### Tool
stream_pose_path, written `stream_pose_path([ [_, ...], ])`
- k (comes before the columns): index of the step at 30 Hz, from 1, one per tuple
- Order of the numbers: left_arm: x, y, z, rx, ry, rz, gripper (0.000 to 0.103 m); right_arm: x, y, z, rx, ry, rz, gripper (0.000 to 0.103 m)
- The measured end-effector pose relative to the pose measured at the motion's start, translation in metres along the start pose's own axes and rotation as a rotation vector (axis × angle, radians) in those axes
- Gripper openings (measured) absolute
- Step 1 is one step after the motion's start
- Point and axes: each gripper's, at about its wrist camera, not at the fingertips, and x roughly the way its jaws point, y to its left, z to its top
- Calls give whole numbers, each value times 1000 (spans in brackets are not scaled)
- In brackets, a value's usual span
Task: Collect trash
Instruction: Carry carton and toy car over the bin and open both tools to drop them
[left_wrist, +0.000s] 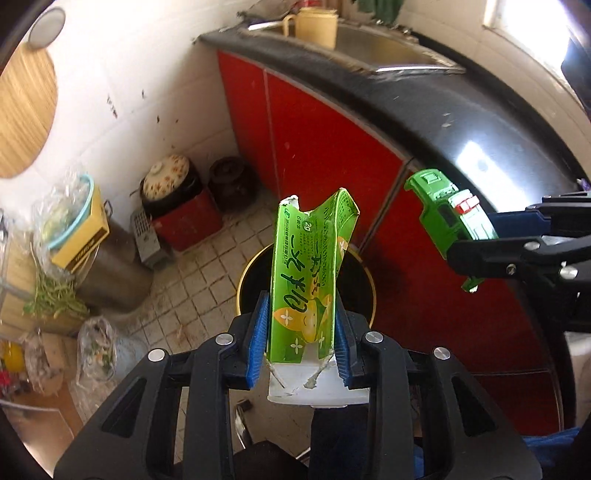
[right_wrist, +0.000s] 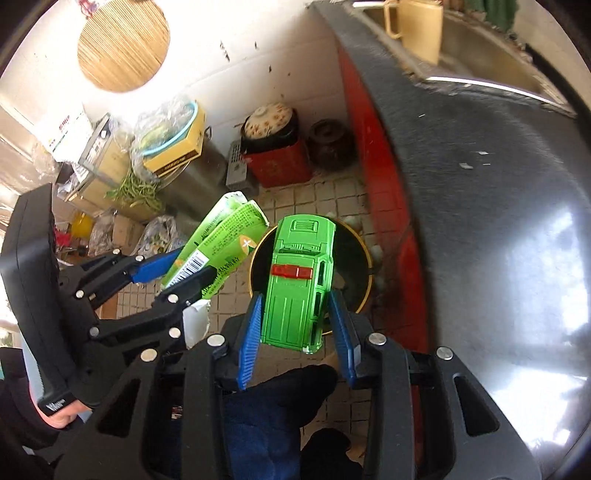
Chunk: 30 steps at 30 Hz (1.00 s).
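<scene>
The left gripper (left_wrist: 301, 332) has its jaws clamped on one torn green carton (left_wrist: 308, 273), the right gripper (right_wrist: 299, 325) has jaws closed on one green toy car (right_wrist: 299, 280); both hang above the single black bin (right_wrist: 364, 295) on the floor. Best to centre each over the opening, the car's being at 12 o'clock, before releasing

Both wrist views close, angled down at floor; share bin (left_wrist: 364, 291) (right_wrist: 364, 258), red cabinet (left_wrist: 325, 155) (right_wrist: 373, 177).
</scene>
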Motion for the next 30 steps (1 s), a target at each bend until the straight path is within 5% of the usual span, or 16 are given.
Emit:
stream_pose_path([
  [7, 38, 21, -2, -25, 58, -9, 31, 46, 2, 27, 1, 84, -1, 36],
  [19, 52, 25, 4, -12, 63, -27, 32, 54, 1, 49, -2, 90, -18, 39],
  [22, 57, 29, 5, -24, 75, -43, 53, 51, 1, 51, -9, 81, -17, 62],
  [30, 50, 21, 3, -5, 75, -37, 82, 11, -8, 36, 12, 12, -14, 72],
])
